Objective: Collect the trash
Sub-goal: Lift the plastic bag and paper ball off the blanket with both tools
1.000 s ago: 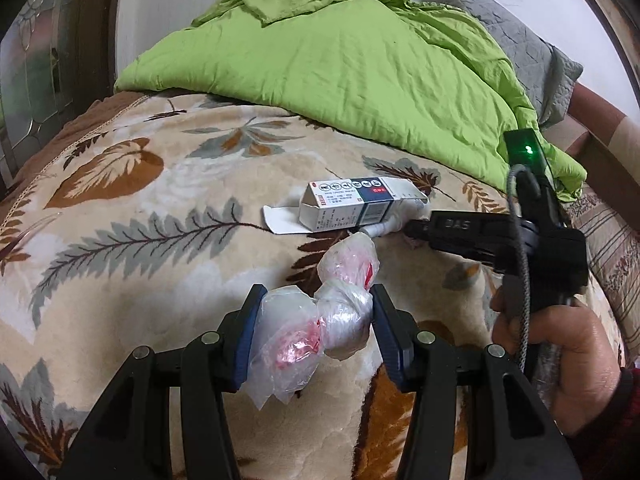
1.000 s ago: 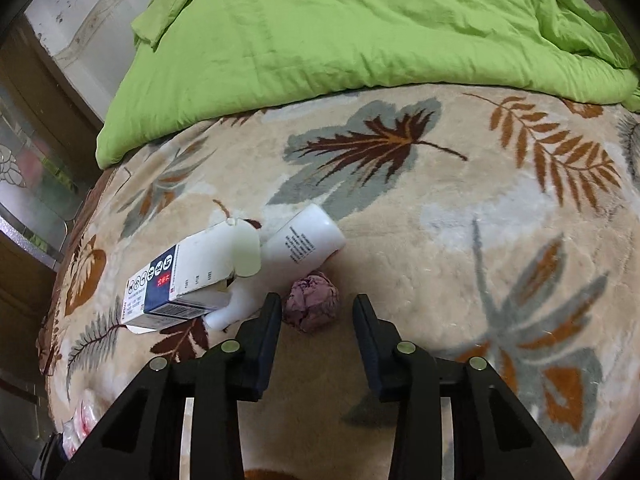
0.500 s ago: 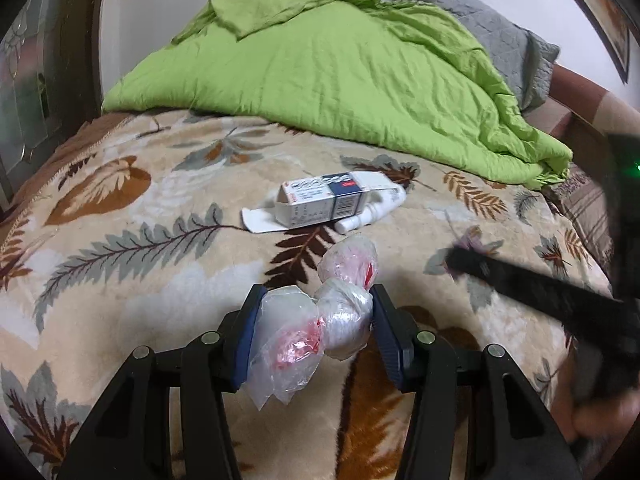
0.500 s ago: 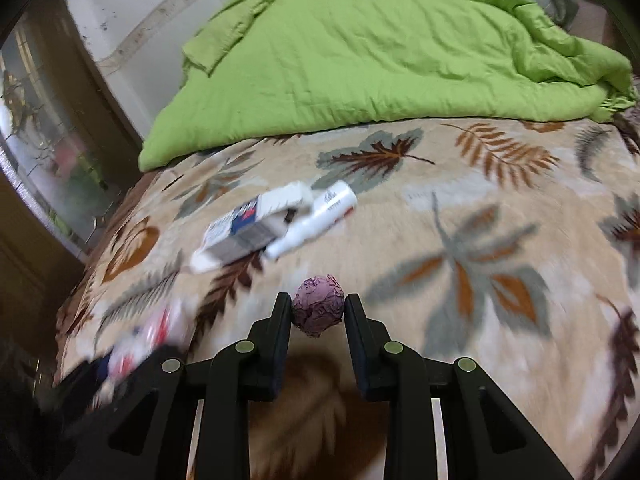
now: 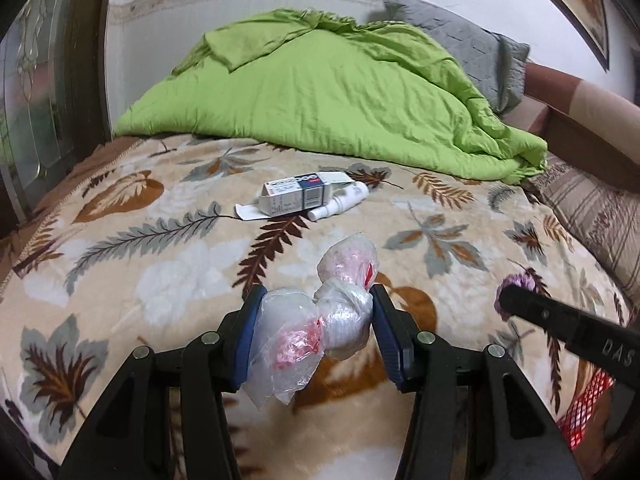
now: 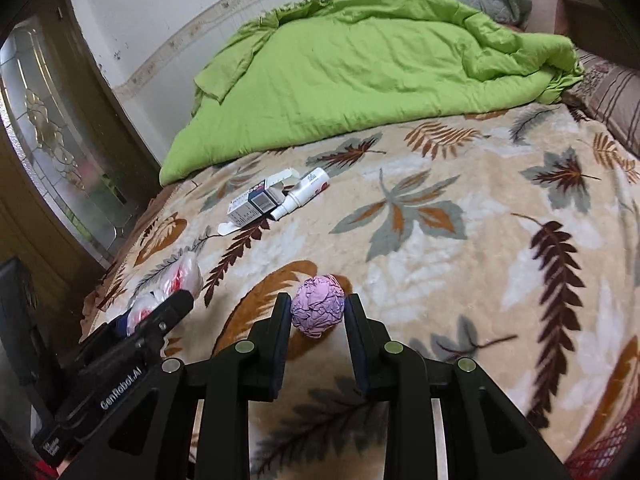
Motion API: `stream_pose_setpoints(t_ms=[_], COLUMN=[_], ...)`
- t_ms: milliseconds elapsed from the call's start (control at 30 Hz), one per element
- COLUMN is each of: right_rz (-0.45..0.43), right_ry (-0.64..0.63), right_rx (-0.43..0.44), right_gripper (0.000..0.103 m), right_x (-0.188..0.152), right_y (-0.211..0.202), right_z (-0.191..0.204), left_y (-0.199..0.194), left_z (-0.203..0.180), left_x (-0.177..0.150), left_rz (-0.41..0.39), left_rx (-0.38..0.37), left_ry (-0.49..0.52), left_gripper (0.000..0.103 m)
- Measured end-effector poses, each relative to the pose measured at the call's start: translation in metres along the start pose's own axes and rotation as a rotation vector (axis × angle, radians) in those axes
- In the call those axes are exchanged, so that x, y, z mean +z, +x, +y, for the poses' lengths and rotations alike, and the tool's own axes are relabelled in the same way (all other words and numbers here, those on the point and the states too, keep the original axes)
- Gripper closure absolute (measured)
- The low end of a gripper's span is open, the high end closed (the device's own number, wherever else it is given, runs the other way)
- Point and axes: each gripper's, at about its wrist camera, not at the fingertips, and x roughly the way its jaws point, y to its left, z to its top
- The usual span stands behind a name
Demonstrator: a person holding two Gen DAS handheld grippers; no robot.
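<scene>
Two black hand-held grippers are showing, the left hand-held gripper (image 5: 316, 324) and the right hand-held gripper (image 6: 316, 316). Four pieces of trash are showing: one knotted clear plastic bag with red scraps (image 5: 320, 312), one crumpled pink paper ball (image 6: 317, 311), one white-and-blue cardboard box (image 5: 294, 199) and one white plastic bottle (image 5: 340, 202). One green quilt (image 5: 320, 96) and one leaf-patterned beige blanket (image 5: 160, 248) are lying on the bed.

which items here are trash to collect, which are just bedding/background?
Job items:
- knotted plastic bag, clamped in left hand-held gripper
- crumpled pink paper ball, clamped in right hand-held gripper
- small carton and white bottle, lying side by side on the blanket, probably trash

Just lying about:
- leaf-print blanket
- green duvet
- grey pillow
</scene>
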Motion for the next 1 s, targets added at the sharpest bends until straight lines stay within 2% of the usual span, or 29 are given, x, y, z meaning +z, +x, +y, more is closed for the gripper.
stream_pose_setpoints(t_ms=[333,1000], right_rz=[-0.068,-0.033], right_ry=[-0.026,-0.011], right_rx=[-0.028,-0.008], right_gripper=[0.074,0.074], right_x=[-0.013,-0.011], right_y=[-0.035,-0.023], right_z=[-0.009,-0.010], left_y=[-0.016,-0.007], left_z=[-0.025,-0.032], left_x=[-0.017,-0.018], left_rz=[0.004,0.016], left_rx=[-0.005,0.005], left_ry=[0.045,0.071], left_gripper=[0.052,0.052])
